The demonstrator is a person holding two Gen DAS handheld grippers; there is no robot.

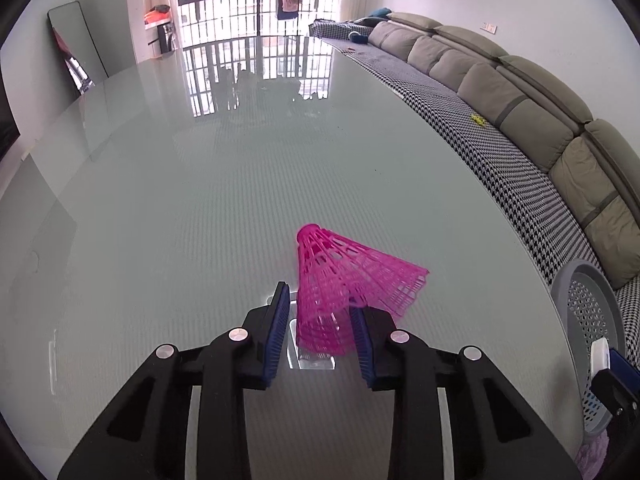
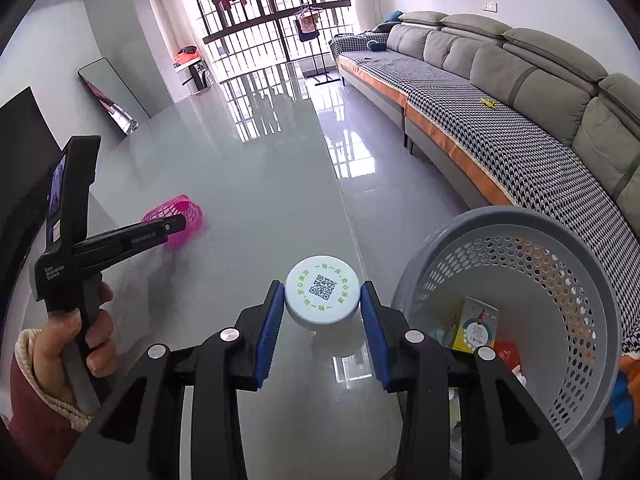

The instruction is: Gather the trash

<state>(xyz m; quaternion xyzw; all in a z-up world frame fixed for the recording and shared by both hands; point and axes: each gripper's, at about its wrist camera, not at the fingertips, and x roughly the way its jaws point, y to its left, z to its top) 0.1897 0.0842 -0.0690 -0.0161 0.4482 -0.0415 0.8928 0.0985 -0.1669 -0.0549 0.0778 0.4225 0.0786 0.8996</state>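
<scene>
A pink plastic shuttlecock (image 1: 340, 280) lies on the glass table (image 1: 180, 200), its wide skirt between the blue pads of my left gripper (image 1: 320, 304), which is shut on it. In the right wrist view the left gripper (image 2: 176, 226) shows at the left with the shuttlecock (image 2: 180, 216) in its fingers. My right gripper (image 2: 322, 300) is shut on a white round bottle cap (image 2: 322, 294) with a QR code, held above the table's right edge. A grey perforated basket (image 2: 560, 280) tilts at the right, with a small yellow box (image 2: 476, 326) and other scraps inside.
The basket (image 1: 592, 320) also shows at the right edge of the left wrist view. A long grey sofa (image 2: 520, 80) with a houndstooth cover runs along the right wall. A shiny floor strip (image 2: 380, 160) lies between table and sofa. A mirror (image 2: 108, 92) leans at far left.
</scene>
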